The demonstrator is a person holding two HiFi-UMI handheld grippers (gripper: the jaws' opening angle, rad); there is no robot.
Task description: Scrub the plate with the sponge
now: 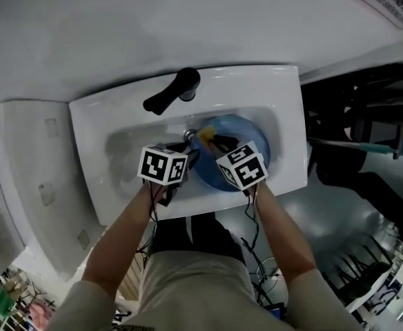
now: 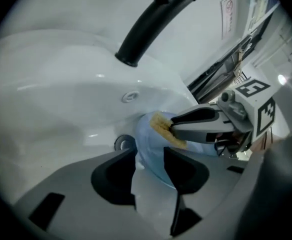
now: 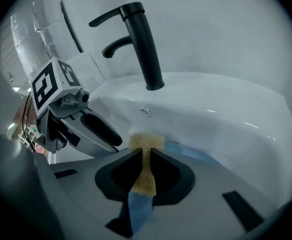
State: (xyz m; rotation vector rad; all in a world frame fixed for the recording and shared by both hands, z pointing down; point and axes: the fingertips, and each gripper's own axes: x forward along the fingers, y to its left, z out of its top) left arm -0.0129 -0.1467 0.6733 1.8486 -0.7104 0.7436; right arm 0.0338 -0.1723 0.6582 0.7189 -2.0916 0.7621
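A blue plate (image 1: 248,134) leans in the white sink (image 1: 112,119), to the right of the drain. My right gripper (image 1: 215,141) is shut on a yellow sponge (image 3: 146,143), pinched thin between its jaws, and the sponge (image 2: 164,128) rests against the plate's upper rim. My left gripper (image 2: 150,158) stands open at the plate's near edge (image 2: 153,141); the rim lies in the gap between its jaws, and I see no pad pressing on it. In the right gripper view, the left gripper (image 3: 117,141) reaches in from the left beside the sponge, with the plate (image 3: 191,153) behind.
A black faucet (image 1: 174,92) stands at the sink's back rim, its spout (image 3: 145,49) over the basin. The drain (image 2: 124,143) and an overflow hole (image 2: 129,97) sit in the bowl. A white fixture (image 1: 22,171) stands left of the sink, dark racks (image 1: 367,116) to the right.
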